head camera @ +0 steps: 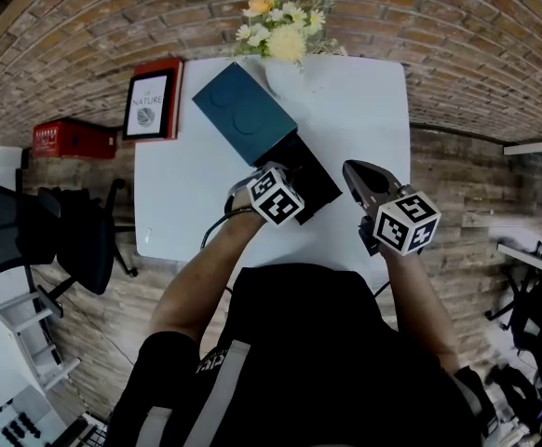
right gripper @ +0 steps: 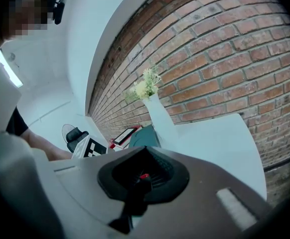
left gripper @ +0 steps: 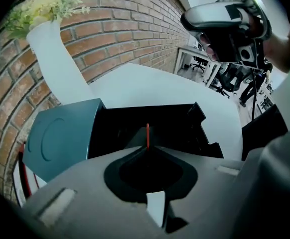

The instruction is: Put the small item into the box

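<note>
An open black box (head camera: 315,181) lies on the white table (head camera: 364,110), and its teal lid (head camera: 243,110) leans off its far end. My left gripper (head camera: 273,182) hovers at the box's near edge. In the left gripper view its jaws (left gripper: 147,146) meet, aimed into the black box (left gripper: 175,126), with a thin red sliver standing at their tips. I cannot tell whether that sliver is an item or part of the gripper. My right gripper (head camera: 353,169) is raised to the right of the box. Its jaws (right gripper: 145,151) are together, with a small red spot in the dark hollow behind them.
A white vase of flowers (head camera: 285,40) stands at the table's far edge behind the lid. A framed picture (head camera: 152,101) and a red box (head camera: 74,140) sit against the brick wall on the left. A black office chair (head camera: 29,231) stands left of the table.
</note>
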Available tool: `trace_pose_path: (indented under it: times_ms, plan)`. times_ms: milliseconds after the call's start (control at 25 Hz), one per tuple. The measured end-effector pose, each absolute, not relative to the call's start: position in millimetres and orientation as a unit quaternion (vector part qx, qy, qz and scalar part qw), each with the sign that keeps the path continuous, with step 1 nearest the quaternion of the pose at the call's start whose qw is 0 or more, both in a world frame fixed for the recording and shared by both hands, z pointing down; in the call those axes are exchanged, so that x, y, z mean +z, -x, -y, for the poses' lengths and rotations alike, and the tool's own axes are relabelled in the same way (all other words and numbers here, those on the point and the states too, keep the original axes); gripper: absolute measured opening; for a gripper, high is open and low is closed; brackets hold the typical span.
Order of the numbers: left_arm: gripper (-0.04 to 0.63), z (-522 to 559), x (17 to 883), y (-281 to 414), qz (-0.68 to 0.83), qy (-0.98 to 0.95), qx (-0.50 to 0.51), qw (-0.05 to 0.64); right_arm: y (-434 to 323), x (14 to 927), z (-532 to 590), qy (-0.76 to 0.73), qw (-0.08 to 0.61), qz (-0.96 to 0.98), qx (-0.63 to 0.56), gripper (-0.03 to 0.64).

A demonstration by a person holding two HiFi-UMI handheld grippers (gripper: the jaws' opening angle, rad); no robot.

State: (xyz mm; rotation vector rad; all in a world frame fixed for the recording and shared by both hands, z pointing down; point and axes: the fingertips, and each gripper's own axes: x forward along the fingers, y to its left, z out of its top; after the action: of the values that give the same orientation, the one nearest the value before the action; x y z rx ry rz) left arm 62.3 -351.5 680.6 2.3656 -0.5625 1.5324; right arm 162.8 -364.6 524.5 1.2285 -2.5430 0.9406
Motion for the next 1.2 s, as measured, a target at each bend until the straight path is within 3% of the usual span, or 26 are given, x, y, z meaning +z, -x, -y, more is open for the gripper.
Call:
trace_pose_path:
  times_ms: [880, 1200]
  plan:
    - [0.025, 352.9, 689.8, -69.7, 0.147, -0.813, 0.552, 0.111, -171.5, 523.5, 365.1, -0.418, 0.086, 0.848, 0.314, 0.002]
    - [0.037, 362.8, 667.2, -63.5, 0.214, -0.831, 0.498, 0.123, -172.3, 516.8, 362.8, -0.414, 0.085, 0.852, 0.308, 0.002]
